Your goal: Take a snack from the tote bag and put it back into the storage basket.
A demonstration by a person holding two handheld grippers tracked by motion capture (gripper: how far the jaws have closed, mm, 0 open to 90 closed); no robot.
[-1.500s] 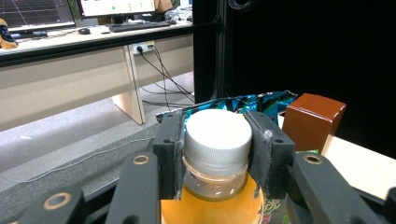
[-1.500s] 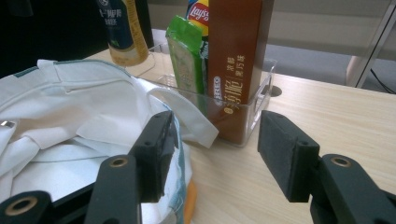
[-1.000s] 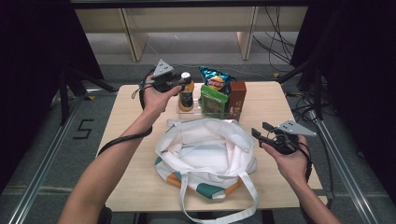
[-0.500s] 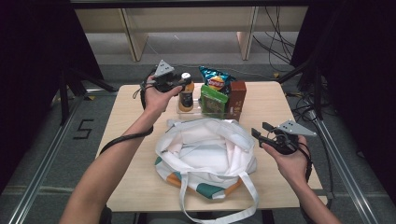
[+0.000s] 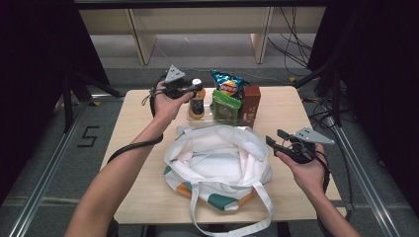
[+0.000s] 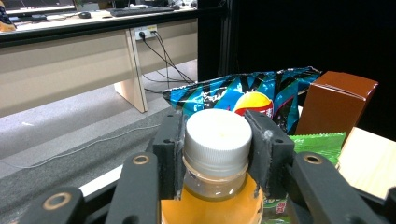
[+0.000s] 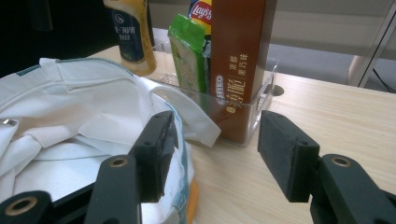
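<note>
The orange drink bottle (image 6: 217, 154) is pinched at its white cap by the left tongs (image 6: 218, 149), at the left end of the clear tray (image 5: 213, 117) on the counter (image 5: 296, 106). The right tongs (image 7: 212, 154) are held spread, right of the white tote bag (image 5: 217, 163), near the tray.

Upright orange-drink bottle (image 6: 215, 186) with white cap, at the clear tray's (image 5: 193, 117) left end, beside snacks.

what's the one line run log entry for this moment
left gripper: shut on bottle cap | right gripper: open, beside bag | bottle: upright in clear tray
</note>
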